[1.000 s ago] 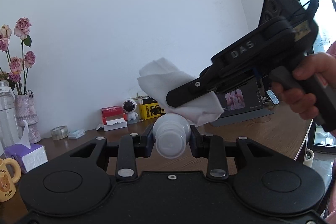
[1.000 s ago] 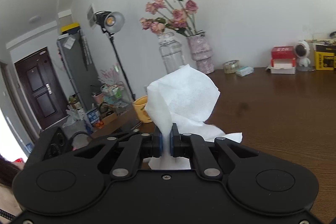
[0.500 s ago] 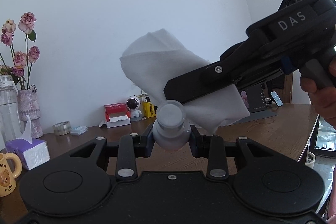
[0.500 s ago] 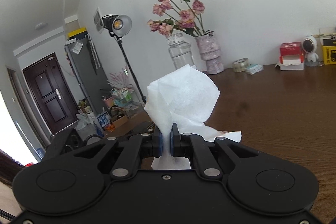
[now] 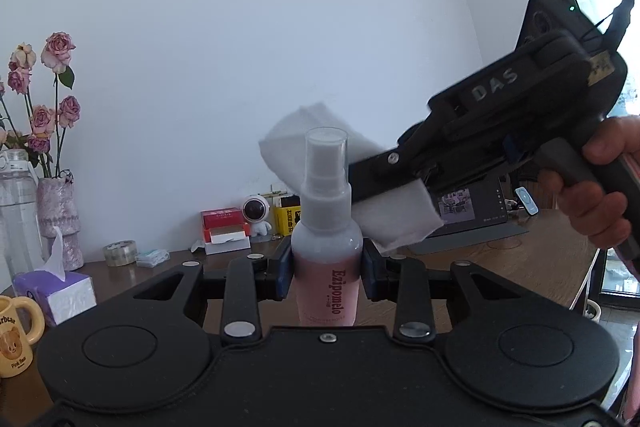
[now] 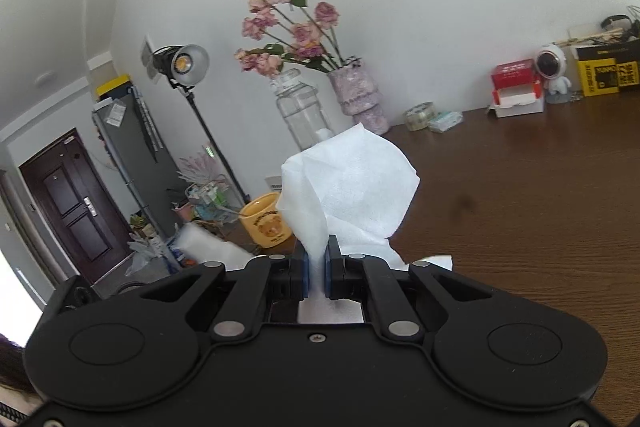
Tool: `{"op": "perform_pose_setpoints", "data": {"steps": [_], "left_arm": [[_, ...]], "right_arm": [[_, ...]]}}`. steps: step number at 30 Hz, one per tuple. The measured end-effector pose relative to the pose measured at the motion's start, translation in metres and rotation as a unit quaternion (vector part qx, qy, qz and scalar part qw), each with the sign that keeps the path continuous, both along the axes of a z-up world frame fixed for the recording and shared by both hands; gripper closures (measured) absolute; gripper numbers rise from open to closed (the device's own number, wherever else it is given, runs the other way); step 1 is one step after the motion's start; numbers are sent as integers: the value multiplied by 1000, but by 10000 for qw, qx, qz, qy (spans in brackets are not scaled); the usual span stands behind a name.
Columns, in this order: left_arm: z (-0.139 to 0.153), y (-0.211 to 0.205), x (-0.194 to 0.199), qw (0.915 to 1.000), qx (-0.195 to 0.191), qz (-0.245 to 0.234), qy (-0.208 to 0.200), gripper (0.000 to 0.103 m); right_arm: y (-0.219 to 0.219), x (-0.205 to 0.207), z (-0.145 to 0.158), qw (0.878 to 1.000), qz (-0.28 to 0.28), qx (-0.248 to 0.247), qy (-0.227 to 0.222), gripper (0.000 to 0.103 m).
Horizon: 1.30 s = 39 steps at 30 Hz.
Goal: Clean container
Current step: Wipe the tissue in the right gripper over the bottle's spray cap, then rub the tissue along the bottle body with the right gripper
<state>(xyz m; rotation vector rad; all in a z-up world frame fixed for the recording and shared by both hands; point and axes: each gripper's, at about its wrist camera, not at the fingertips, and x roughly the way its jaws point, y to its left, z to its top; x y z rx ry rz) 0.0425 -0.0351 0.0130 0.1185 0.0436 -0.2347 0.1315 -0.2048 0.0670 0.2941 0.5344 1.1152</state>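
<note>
Wiping well is depending first on the wide brown worktop (image 6: 540, 211), which is lying well below both tools and offering no support, so the bottle has to be braced entirely in the air. Next in size, the right tongs (image 5: 356, 183) are reaching in from the right side of the left view, their jaws pressed together on a folded white wipe (image 6: 352, 187) that is bunching up above the pads and trailing out below them. The left tongs (image 5: 327, 267) are closing partway around the spray bottle (image 5: 327, 239), pinching its pale pink body just under the shoulder and holding it upright, raised above the worktop with its clear cap uppermost. The wipe is sitting just behind and to the right of the bottle's neck; whether it is actually touching cannot be told. To do this step well, I judge the person should be keeping the left grip steady and low on the body, leaving the shoulder and cap free, and drawing the loose fold of wipe around the neck instead of pushing sideways, since a hard push is likely to be twisting the smooth bottle between the pads. Light, repeated strokes down toward the label (image 5: 340, 287) are looking safest.
</note>
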Motion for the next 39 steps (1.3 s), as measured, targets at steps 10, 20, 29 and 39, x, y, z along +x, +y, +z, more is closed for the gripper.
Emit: {"op": "perform_pose_setpoints", "data": {"steps": [10, 20, 29, 39], "left_arm": [[2, 4, 4, 9999, -90, -81, -10, 70], [14, 27, 7, 9958, -771, -406, 273, 70], [37, 58, 11, 9847, -1613, -479, 448, 70], [36, 65, 44, 9722, -2162, -235, 868, 70]], "right_arm": [[-1, -11, 7, 9993, 235, 270, -73, 95], [-5, 14, -23, 9983, -80, 315, 488, 95], [5, 9, -47, 9982, -274, 93, 518, 95], [24, -9, -59, 9994, -148, -35, 301, 95]]}}
